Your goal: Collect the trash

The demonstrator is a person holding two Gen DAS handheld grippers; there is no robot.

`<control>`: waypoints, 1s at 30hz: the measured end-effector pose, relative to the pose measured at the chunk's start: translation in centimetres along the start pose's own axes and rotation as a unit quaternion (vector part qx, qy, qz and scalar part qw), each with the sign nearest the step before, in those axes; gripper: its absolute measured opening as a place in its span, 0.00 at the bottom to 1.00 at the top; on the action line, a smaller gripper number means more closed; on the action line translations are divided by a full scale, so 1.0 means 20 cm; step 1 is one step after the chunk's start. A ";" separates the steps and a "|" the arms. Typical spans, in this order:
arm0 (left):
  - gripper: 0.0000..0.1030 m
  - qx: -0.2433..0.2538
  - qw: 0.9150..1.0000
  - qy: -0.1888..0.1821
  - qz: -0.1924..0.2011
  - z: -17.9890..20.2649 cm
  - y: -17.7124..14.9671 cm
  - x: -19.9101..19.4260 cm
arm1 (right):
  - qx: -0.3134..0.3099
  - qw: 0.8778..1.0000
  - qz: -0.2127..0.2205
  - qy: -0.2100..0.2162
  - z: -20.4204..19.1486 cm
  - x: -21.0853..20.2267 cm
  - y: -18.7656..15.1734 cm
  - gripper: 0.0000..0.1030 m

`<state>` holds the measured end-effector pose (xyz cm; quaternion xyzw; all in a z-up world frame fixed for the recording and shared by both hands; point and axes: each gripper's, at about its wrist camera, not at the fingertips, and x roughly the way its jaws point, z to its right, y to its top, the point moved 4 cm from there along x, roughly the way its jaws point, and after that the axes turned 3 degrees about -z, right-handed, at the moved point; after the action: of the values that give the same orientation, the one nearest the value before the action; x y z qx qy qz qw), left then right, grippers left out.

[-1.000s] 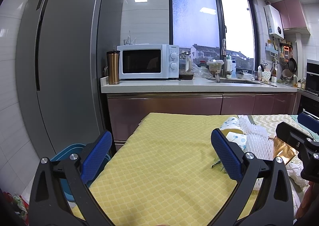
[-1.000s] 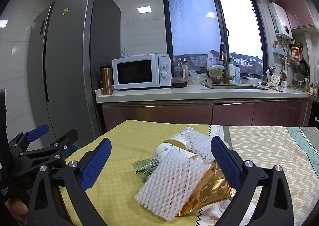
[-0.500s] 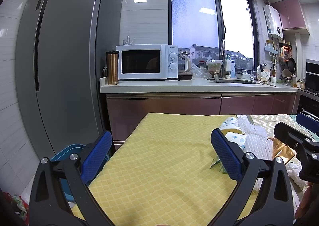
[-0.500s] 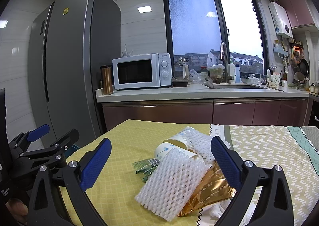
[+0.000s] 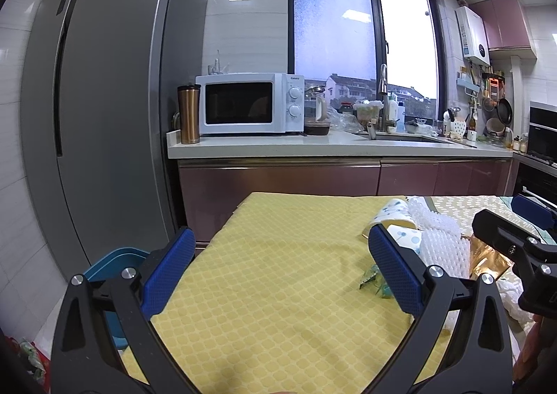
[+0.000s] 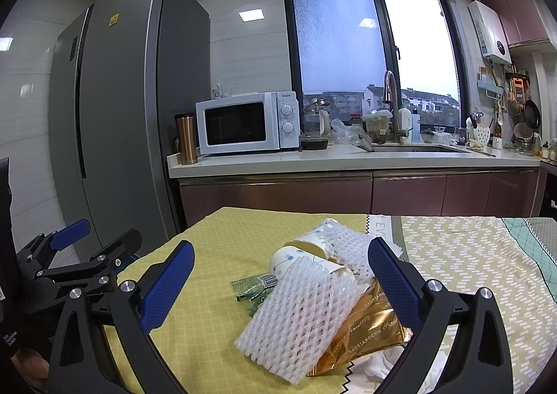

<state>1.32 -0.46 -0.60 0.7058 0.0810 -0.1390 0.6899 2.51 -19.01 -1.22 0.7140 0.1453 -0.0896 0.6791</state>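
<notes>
Centrally, both tongs, left gripper (image 5: 280,272) and right gripper (image 6: 280,281), gape released; bare yellow quilted cloth (image 5: 278,272) left of white foam netting (image 6: 299,317), crinkled gold wrapper (image 6: 365,335), possibly paper cups (image 6: 306,256).

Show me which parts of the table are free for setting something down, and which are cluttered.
Free: the yellow patterned tablecloth between the table's left edge and the small green wrapper, and the white-dashed cloth right of the pile. Crowded: the middle, where the white foam net sleeve, gold foil bag and paper cups overlap.
</notes>
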 end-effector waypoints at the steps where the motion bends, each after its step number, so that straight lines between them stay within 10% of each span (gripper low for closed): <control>1: 0.96 0.002 1.000 -0.002 -0.001 0.01 0.00 0.00 | 0.000 1.000 -0.001 -0.001 0.00 0.01 0.00 0.94; 20: 0.96 0.021 0.998 -0.036 -0.046 0.12 -0.06 0.15 | 0.031 0.998 -0.056 0.005 0.16 0.08 -0.09 0.94; 30: 0.92 0.038 0.987 -0.127 -0.095 0.29 -0.11 0.23 | 0.073 0.992 -0.099 -0.030 0.40 0.09 -0.16 0.85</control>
<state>4.52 -6.45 -4.18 0.6970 0.0537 -0.2953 0.6512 3.65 -26.76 -5.27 0.7410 0.1879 -0.1880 0.6166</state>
